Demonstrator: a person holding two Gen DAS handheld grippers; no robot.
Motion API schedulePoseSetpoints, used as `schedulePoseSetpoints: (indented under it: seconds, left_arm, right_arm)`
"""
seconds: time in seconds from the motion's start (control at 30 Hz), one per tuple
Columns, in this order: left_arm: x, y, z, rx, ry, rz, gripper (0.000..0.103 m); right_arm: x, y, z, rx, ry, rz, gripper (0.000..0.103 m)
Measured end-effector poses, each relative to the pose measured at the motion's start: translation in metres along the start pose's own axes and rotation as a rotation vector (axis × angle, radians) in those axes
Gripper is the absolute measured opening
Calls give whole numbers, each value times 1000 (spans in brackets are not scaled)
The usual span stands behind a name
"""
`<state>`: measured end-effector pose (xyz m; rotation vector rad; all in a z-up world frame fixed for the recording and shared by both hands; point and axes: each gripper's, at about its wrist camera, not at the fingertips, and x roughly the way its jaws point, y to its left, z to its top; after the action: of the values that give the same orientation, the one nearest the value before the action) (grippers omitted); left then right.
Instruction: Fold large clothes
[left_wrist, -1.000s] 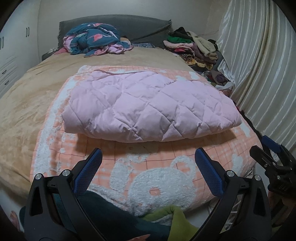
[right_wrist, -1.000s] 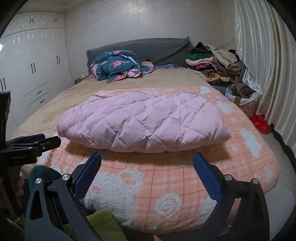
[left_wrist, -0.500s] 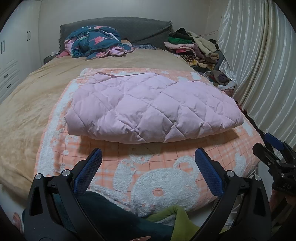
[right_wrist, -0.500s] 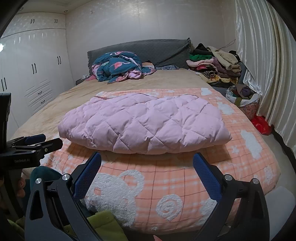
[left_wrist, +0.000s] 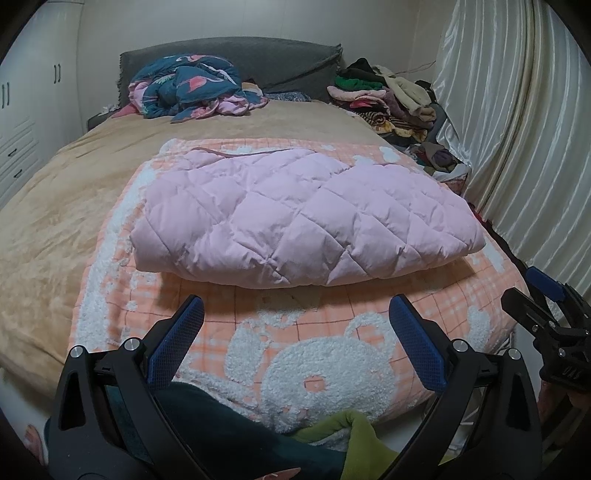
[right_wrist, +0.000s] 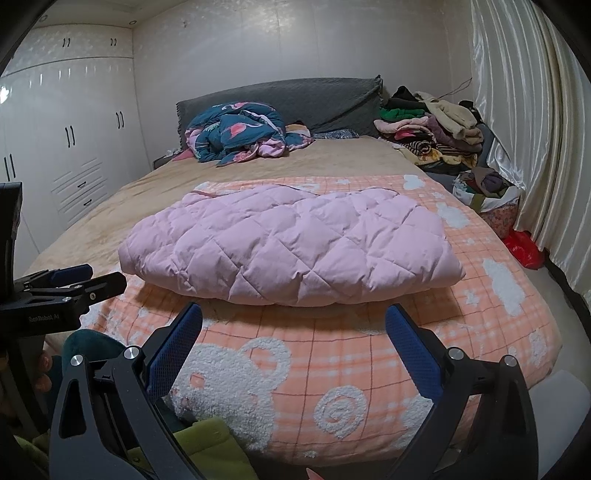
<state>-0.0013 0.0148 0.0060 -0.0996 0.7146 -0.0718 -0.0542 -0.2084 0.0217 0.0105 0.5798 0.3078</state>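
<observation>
On the bed, atop an orange bear blanket, the folded pink quilted coat lies flat. Both the left gripper and right gripper hover short of it, fingers spread and empty. A blue bundle and a clothes pile sit near the headboard.

Under the folded jacket, part of the blanket hidden. Near blanket edge masked by green cloth and gripper frames. Pile of clothes too jumbled to sort. Sleeves nowhere visible.
</observation>
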Motion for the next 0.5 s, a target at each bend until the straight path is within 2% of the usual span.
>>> schedulePoseSetpoints:
  seconds: [0.5]
  left_arm:
    - [-3,0,0,-2,-7,11,94]
  right_arm:
    - [0,-1,-1,0,7,7,99]
